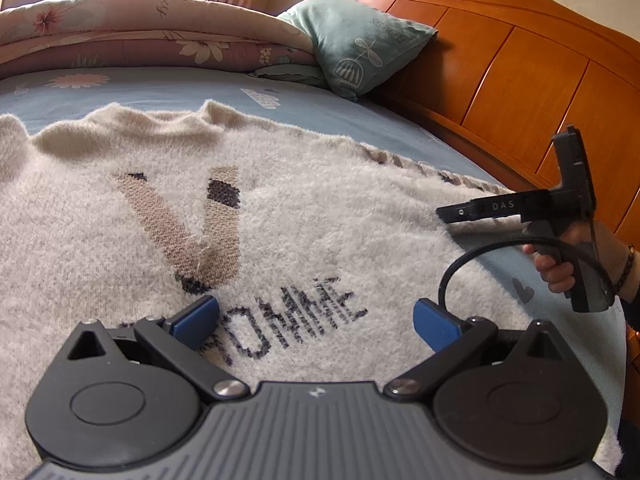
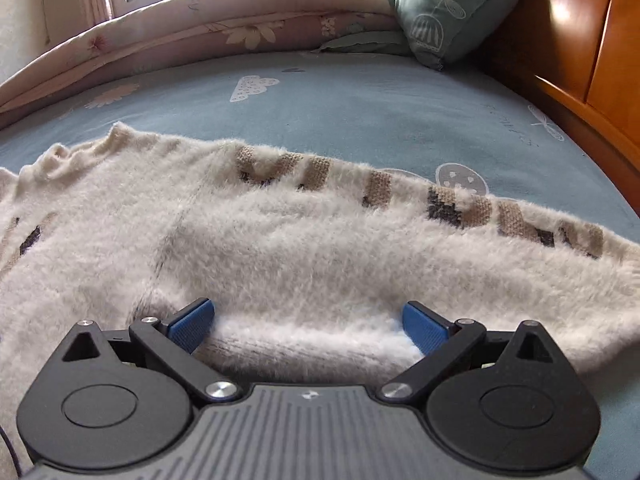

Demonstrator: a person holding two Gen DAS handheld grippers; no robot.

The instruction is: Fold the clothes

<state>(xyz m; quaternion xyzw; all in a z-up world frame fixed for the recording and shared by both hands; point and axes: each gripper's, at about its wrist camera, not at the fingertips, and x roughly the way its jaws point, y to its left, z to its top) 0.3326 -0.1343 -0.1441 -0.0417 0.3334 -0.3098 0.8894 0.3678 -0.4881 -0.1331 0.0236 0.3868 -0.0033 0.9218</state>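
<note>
Blue bedsheet [image 2: 360, 112] carries one fuzzy cream sweater [image 1: 300, 208] and one teal pillow [image 1: 360, 40]; I hold my left gripper [image 1: 316, 324] and right gripper [image 2: 308, 324] over it, both jaws apart.

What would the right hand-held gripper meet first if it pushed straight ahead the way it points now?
Most likely the fluffy cream knitted sweater. The right hand-held gripper is open and low over it, with the fuzzy fabric directly between and ahead of the blue pads. The pale blue patterned bedsheet lies beyond. Depth is uncertain.
</note>
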